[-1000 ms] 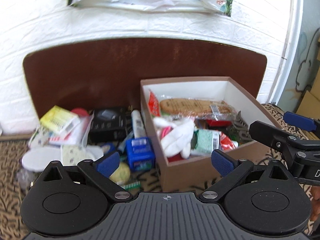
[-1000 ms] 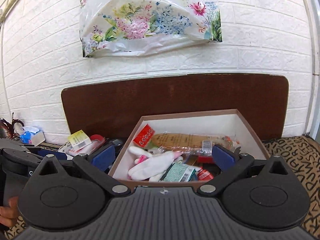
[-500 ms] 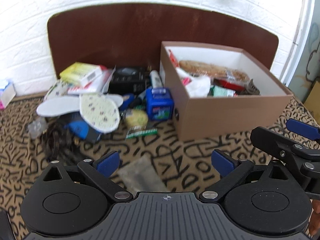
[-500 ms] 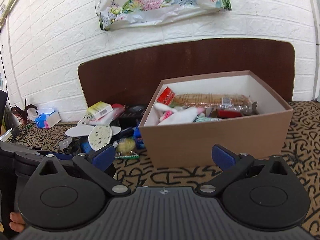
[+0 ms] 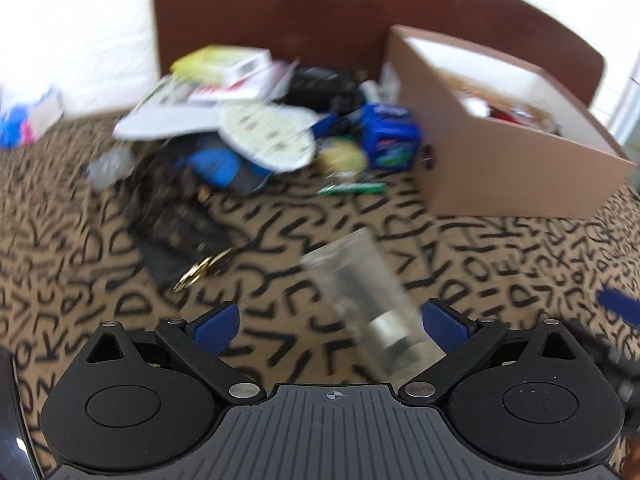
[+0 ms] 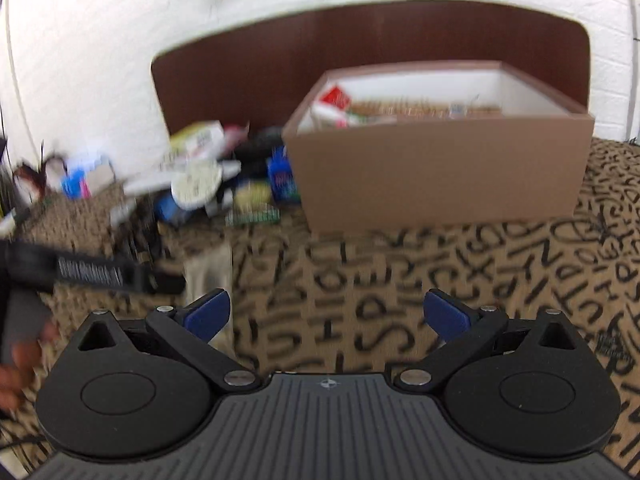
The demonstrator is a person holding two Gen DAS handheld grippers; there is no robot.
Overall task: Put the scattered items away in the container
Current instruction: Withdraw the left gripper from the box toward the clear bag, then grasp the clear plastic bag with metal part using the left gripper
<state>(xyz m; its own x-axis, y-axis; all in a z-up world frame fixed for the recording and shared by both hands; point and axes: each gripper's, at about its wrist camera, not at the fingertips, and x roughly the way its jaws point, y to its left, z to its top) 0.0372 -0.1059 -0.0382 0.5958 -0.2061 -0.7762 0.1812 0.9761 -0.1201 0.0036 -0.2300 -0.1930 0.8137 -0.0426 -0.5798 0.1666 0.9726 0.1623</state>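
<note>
Both views are blurred. My left gripper has its blue-tipped fingers spread wide and grasping nothing; a clear plastic packet lies flat on the tan letter-patterned cloth between them, nearer the right finger. My right gripper is likewise released, holding nothing, over bare cloth. The brown cardboard box with a white inside stands ahead of it, already holding several items. Just left of the box sits the scattered pile: a blue carton, a white dotted insole, a yellow box and a green strip.
</note>
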